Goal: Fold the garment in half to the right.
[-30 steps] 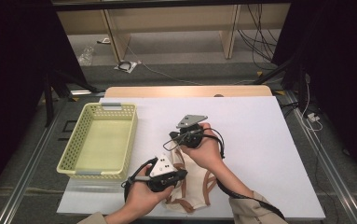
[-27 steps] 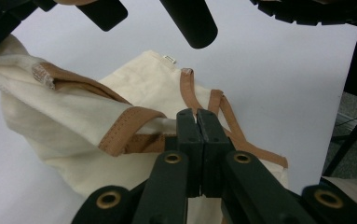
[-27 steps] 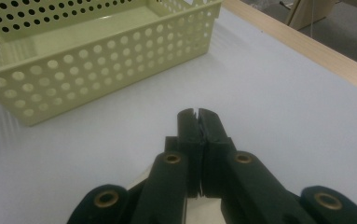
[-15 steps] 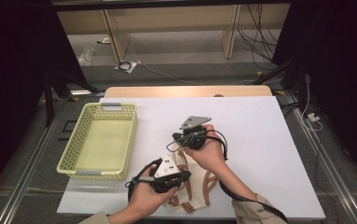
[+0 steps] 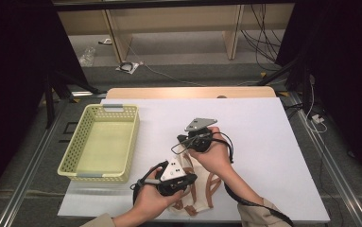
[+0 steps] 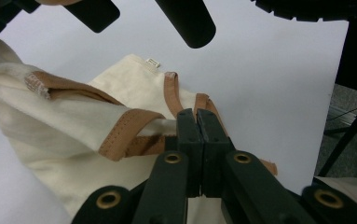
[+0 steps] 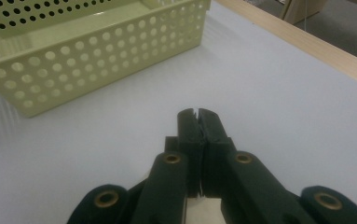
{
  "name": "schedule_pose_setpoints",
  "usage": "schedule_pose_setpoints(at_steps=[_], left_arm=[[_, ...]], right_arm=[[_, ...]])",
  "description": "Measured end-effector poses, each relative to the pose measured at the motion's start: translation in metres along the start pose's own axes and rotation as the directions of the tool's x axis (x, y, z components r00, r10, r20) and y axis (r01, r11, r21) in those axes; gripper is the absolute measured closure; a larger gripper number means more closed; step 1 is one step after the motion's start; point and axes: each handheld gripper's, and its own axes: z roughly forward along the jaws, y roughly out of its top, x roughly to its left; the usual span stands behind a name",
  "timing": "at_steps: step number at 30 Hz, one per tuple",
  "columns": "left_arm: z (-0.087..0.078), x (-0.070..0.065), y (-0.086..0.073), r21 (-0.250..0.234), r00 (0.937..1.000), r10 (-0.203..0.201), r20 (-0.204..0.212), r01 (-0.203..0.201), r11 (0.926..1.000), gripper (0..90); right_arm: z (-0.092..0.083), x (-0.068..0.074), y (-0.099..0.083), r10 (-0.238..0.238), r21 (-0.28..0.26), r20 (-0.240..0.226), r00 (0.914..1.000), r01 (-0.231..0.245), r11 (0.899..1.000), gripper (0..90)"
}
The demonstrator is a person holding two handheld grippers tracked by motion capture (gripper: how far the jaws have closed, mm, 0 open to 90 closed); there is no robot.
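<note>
My left gripper (image 6: 198, 122) is clenched on the brown strap of the cloth bag (image 6: 69, 140) — my right gripper (image 7: 198, 122) pinches its upper edge too. The bag lies on the white table (image 5: 263, 142) near me. It's soft, light and floppy — the straps are best to grab.

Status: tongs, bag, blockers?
Left tongs shut on bag strap. Right tongs shut on cloth bag's edge. Basket apart, nothing blocking.

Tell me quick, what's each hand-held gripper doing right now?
Left hand-held gripper: closed on the cream cloth bag, at its tan trim.
Right hand-held gripper: closed, pinching a bit of the bag's cream cloth.
</note>
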Motion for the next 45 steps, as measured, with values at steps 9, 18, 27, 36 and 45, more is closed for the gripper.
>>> schedule_pose_setpoints(at_steps=[9,18,27,36,45], left_arm=[[0.003,-0.001,0.001,0.0,1.0,0.006,0.006,-0.006,1.0,88.6],[0.004,-0.003,0.005,-0.01,0.9997,0.017,0.017,-0.016,0.9998,88.6],[0.008,-0.006,0.007,-0.007,0.9995,0.026,0.019,-0.026,0.9996,88.6],[0.01,-0.007,0.008,-0.006,0.9994,0.027,0.021,-0.027,0.9996,88.6],[0.011,-0.008,0.008,-0.006,0.9993,0.029,0.023,-0.029,0.9996,88.6]], right_arm=[[-0.003,-0.002,-0.002,0.008,0.002,0.007,0.9999,-0.008,1.0,89.7],[-0.007,-0.003,-0.003,0.011,0.003,0.013,0.9999,-0.011,1.0,89.7],[-0.01,-0.006,-0.006,0.02,-0.001,0.019,0.9996,-0.02,1.0,89.8],[-0.012,-0.008,-0.008,0.024,0.001,0.023,0.9994,-0.024,1.0,89.7],[-0.013,-0.008,-0.009,0.024,-0.001,0.025,0.9994,-0.024,1.0,89.7]])
